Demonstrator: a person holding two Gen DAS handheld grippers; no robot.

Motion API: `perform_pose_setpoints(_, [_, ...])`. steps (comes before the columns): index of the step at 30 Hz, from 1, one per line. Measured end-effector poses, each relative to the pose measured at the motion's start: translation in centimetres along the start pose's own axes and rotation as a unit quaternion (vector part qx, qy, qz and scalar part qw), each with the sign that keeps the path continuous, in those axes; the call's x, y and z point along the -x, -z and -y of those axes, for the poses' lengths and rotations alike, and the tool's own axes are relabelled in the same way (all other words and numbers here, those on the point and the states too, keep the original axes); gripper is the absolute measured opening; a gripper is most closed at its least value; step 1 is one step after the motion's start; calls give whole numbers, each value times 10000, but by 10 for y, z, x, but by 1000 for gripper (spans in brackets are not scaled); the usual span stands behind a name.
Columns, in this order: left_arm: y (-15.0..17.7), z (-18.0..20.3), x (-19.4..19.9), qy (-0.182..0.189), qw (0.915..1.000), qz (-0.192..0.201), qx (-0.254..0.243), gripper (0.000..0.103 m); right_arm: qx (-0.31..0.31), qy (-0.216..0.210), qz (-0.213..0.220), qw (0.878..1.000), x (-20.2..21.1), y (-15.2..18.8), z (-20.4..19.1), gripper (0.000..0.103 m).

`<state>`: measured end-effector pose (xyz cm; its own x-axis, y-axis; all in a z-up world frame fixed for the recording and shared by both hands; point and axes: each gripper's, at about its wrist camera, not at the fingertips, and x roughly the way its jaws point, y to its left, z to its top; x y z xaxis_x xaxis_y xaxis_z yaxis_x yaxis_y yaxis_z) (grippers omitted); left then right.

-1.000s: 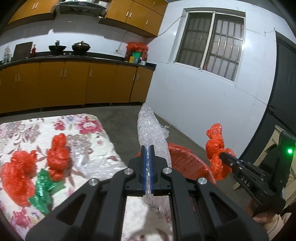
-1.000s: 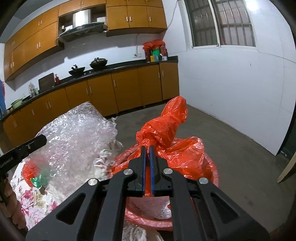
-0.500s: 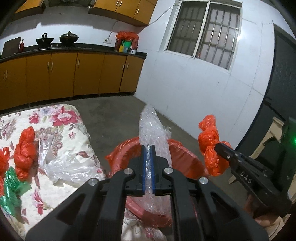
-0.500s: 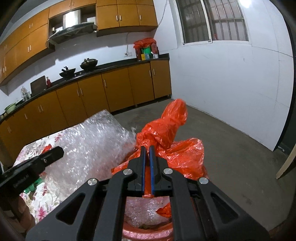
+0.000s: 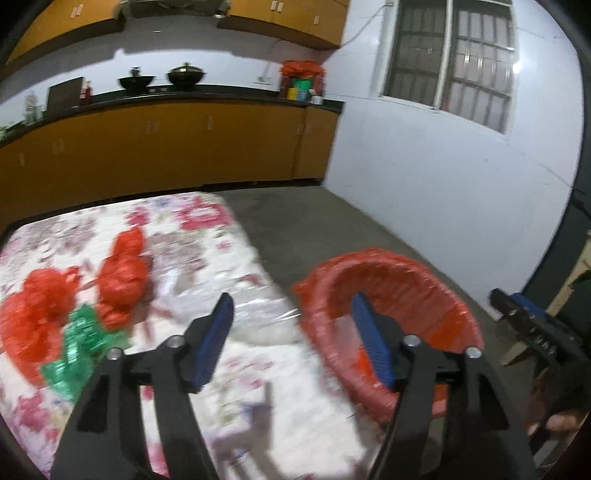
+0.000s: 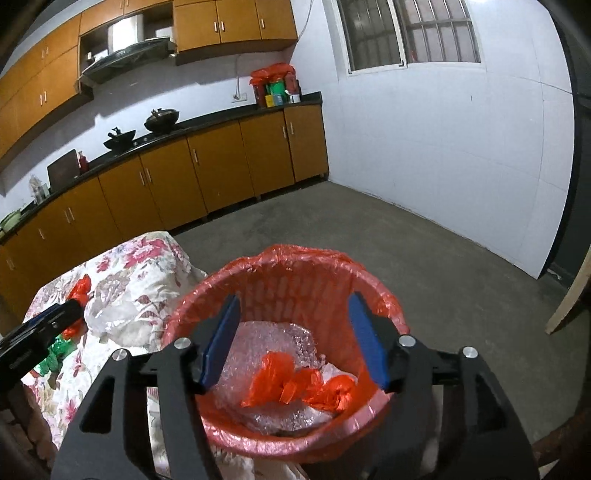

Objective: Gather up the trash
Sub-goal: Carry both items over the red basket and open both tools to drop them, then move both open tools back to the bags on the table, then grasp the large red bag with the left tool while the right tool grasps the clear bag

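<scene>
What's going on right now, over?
Left gripper open, right gripper open. Bubble wrap, red bag in bin. Red bags remain on table.

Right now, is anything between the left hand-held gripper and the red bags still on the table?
Nothing visible. The left hand-held gripper is open above the floral tablecloth; the red bags and green wrapper lie uncovered ahead to its left.

Orange kitchen cabinets, white wall, barred window, grey concrete floor
</scene>
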<state>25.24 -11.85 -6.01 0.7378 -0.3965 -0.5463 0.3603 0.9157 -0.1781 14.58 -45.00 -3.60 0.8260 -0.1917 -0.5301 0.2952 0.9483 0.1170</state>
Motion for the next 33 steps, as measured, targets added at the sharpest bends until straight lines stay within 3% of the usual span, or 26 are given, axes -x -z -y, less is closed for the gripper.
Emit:
perform_pose_setpoints(11, [20,-82,41,-1216,9925,-17,109,77,252,-273,-180,9991,1,8,-33,62])
perform_pose_setpoints(18, [9,-177,53,-2444,9688,96,414,77,566,-633,-275,9960,-3,13,-73,62])
perform_pose_setpoints(24, [3,-235,41,-2464,9659,-358,710,77,839,-985,-330,9910,-7,16,-113,62])
perform_pose_setpoints(29, [6,-241,26,-2144,9725,-561,722,77,1112,-1178,-412,9859,-10,22,-144,62])
perform_pose_setpoints(33, [15,-246,6,-2057,9719,-899,706,77,1248,-1315,-477,9823,-14,25,-165,62])
